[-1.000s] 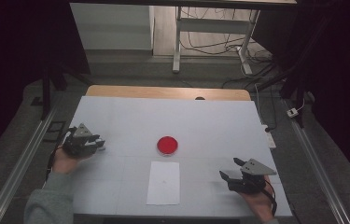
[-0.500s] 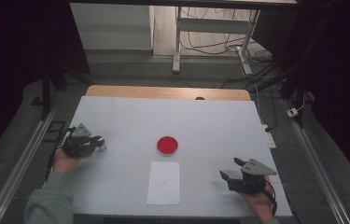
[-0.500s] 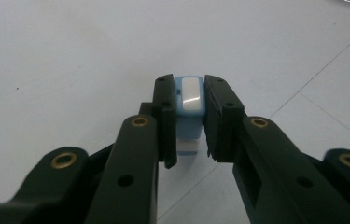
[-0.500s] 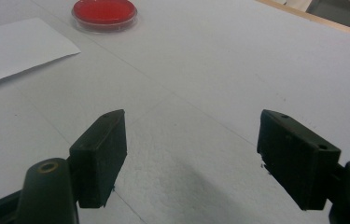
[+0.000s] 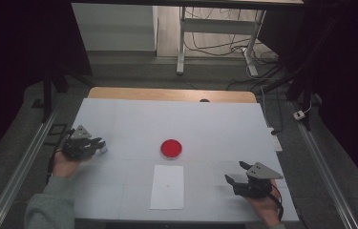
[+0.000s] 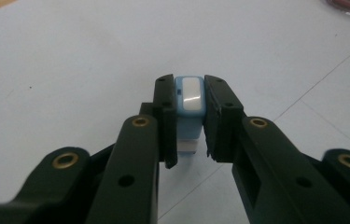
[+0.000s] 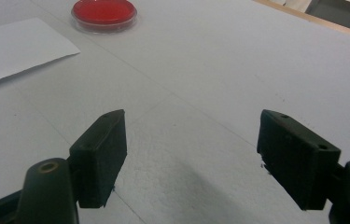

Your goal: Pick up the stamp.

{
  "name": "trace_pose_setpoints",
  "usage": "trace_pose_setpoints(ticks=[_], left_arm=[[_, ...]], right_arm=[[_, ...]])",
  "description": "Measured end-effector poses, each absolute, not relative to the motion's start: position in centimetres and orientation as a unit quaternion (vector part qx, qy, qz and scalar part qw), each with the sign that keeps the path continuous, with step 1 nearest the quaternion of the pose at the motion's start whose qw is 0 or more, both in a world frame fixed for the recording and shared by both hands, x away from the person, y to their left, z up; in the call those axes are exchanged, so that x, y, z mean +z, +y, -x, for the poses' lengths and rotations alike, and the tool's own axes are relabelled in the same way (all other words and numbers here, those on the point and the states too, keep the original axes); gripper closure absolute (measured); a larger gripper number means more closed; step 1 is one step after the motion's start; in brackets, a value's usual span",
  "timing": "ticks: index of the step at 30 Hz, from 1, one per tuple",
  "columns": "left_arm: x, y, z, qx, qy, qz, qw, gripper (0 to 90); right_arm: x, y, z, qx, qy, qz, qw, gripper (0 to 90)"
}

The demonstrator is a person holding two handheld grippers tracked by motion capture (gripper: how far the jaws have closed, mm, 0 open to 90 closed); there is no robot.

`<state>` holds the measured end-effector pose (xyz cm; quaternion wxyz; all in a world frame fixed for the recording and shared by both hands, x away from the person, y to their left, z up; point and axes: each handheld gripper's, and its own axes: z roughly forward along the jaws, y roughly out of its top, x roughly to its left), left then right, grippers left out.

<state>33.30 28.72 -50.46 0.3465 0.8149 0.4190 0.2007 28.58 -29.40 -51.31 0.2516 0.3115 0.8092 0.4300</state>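
Note:
A small light-blue block with a white top (image 6: 189, 105) is clamped between the jaws of my left gripper (image 6: 189, 116), which is shut on it. In the high view the left gripper (image 5: 98, 144) rests at the table's left side. A red round dish (image 5: 171, 148) sits mid-table, with a white sheet of paper (image 5: 167, 186) just in front of it. My right gripper (image 5: 235, 174) stands open at the front right, nothing between its jaws. In the right gripper view the dish (image 7: 104, 13) and paper (image 7: 14, 46) lie far left of the open gripper (image 7: 192, 154).
The table (image 5: 224, 129) is covered in pale sheet with a wooden strip (image 5: 167, 94) along its far edge. Metal rails (image 5: 19, 167) run along both sides. A table frame and cables (image 5: 215, 43) stand on the floor beyond.

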Motion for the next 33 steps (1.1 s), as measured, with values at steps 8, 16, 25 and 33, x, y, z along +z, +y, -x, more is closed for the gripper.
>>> trace_pose_setpoints(ticks=[8,16,25,33], left_arm=[[-49.7,28.6,-32.9,0.21,0.415,-0.805,0.368,75.9],[-49.1,28.4,-32.7,0.207,0.413,-0.797,0.39,75.9],[-48.5,28.3,-32.5,0.198,0.415,-0.785,0.415,75.9],[-47.6,27.8,-32.1,0.186,0.405,-0.773,0.452,75.9]], right_arm=[[-51.3,-29.5,-28.6,0.433,0.806,-0.314,0.253,24.1],[-51.3,-29.5,-28.6,0.434,0.806,-0.314,0.252,24.1],[-51.3,-29.5,-28.6,0.434,0.805,-0.314,0.254,24.1],[-51.3,-29.5,-28.6,0.431,0.807,-0.314,0.255,24.1]])
